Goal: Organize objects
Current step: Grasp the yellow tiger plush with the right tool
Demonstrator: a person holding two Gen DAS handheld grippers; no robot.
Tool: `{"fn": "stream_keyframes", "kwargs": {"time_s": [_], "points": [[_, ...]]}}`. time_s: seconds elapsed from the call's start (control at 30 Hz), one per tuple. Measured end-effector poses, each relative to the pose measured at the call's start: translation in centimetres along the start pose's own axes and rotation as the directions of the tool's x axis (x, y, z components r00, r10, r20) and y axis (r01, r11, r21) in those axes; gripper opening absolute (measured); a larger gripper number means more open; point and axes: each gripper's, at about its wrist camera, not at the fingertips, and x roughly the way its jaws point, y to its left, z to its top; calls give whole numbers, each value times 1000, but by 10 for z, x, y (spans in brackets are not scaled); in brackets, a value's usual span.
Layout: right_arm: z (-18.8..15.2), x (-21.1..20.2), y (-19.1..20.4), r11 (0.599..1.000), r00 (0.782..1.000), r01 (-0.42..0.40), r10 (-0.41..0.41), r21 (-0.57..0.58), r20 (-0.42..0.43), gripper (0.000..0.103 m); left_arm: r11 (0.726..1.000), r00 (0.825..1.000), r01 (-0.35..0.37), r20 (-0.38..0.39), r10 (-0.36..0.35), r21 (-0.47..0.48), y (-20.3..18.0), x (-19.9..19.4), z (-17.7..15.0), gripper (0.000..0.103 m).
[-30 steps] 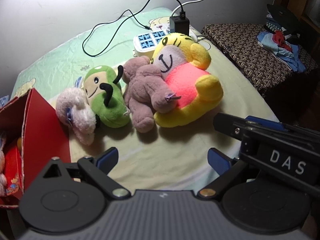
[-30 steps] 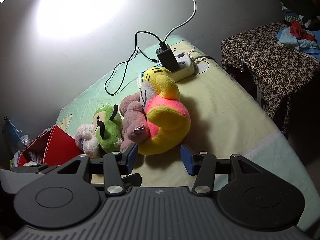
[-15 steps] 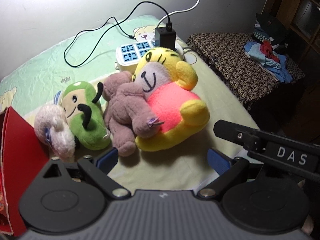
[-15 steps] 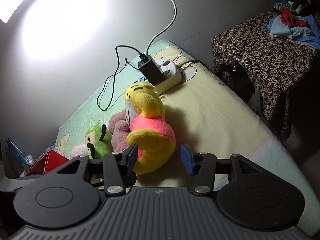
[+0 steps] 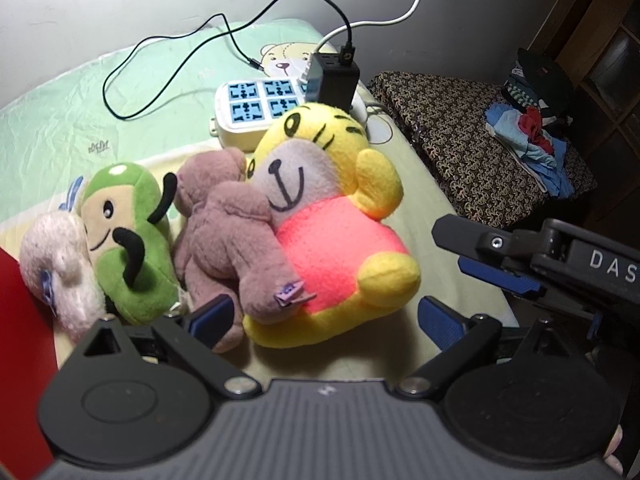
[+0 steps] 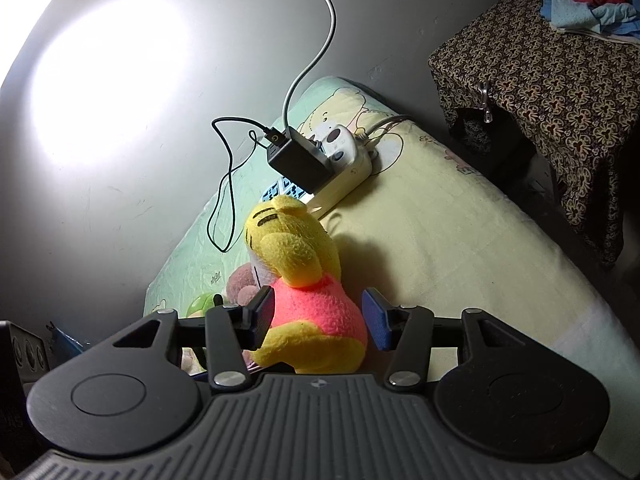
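While soft and light, yellow plush toy (image 6: 308,312) squashes easily | grab pink belly | right tool (image 6: 318,320) spread around it, not squeezing | left tool (image 5: 324,318) spread, empty

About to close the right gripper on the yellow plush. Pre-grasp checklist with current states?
1. Right gripper open: ok.
2. Yellow tiger plush with pink belly between its pads: ok.
3. Pads touching plush: cannot tell.
4. Mauve plush bear clear of the tiger: not ok, it leans on it.
5. Left gripper open, holding nothing: ok.
6. White power strip and black charger outside the jaws: ok.
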Motion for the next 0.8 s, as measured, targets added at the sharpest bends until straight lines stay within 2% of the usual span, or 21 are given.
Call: {"fn": "stream_keyframes", "kwargs": {"time_s": [0.27, 0.57, 0.8], "points": [[9, 33, 3, 998, 997, -53, 51, -34, -59, 53, 996, 996, 75, -36, -77, -44, 11, 18, 7, 98], [12, 64, -4, 998, 992, -40, 35, -43, -123, 56, 991, 991, 128, -25, -129, -37, 16, 32, 15, 100], [15, 76, -11, 998, 989, -62, 59, -15, -138, 57, 983, 984, 177, -7, -178, -42, 22, 36, 18, 100]]}}
